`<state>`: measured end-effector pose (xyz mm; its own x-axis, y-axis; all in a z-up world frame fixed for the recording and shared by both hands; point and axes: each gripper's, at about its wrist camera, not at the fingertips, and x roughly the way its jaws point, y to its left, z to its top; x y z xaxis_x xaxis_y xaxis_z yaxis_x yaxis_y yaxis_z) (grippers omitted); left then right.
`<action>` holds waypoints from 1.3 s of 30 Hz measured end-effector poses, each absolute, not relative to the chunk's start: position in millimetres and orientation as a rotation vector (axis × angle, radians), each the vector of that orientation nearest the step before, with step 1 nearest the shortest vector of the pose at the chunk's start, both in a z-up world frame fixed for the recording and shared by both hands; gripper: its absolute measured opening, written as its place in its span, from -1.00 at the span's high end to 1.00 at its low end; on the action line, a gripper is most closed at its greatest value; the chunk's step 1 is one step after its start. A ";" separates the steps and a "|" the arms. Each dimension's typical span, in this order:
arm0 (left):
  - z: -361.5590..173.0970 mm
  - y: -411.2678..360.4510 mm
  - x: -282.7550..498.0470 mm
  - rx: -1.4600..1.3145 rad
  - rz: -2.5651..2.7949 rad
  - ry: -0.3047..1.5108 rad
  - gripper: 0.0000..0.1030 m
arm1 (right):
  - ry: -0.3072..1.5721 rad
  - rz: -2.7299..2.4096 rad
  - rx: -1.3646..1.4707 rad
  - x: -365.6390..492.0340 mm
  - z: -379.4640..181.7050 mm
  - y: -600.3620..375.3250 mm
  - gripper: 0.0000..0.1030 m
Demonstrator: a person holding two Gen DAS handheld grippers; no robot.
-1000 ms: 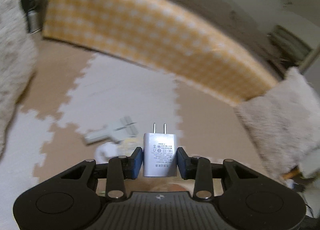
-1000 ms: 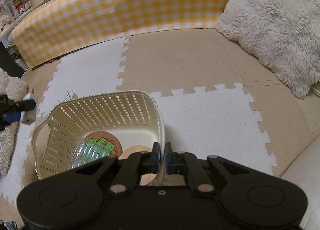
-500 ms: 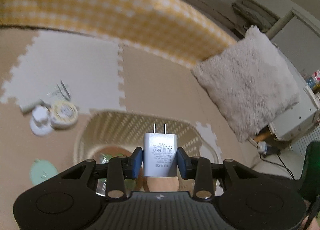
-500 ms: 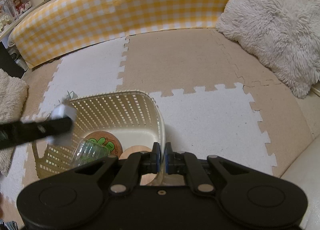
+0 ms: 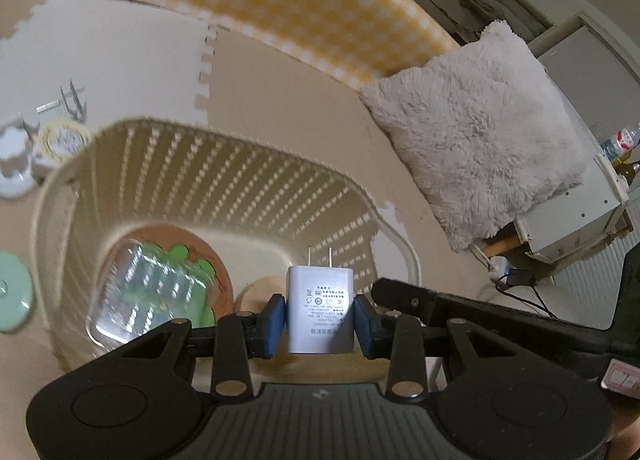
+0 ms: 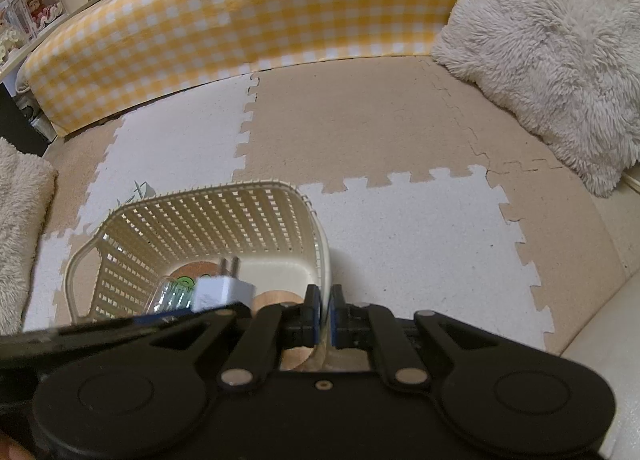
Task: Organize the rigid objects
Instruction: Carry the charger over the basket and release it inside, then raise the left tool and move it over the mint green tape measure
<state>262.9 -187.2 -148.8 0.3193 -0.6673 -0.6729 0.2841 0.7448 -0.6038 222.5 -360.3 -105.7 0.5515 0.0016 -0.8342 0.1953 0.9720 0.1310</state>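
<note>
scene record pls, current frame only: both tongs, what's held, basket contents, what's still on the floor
left tongs: shut on white charger, prongs pointing away, over the basket
right tongs: shut on the basket rim
basket: cream, slatted, on foam floor mats
basket contents: clear plastic container, round cork coaster with green print, second plain round coaster
still on floor: mint round lid, yellow-rimmed round tin, white item beside it, too blurred to name
surroundings: fluffy pillow, yellow checked cushion
</note>
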 end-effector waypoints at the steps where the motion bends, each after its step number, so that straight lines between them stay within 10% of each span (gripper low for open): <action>1: -150.4 -188.2 262.1 -0.415 -0.650 1.082 0.26 | 0.982 -0.116 0.219 222.5 -105.7 -360.4 0.90; 39: -114.3 -191.3 253.6 -0.215 -0.587 1.059 -0.16 | 0.983 -0.115 0.231 221.6 -106.3 -361.0 0.90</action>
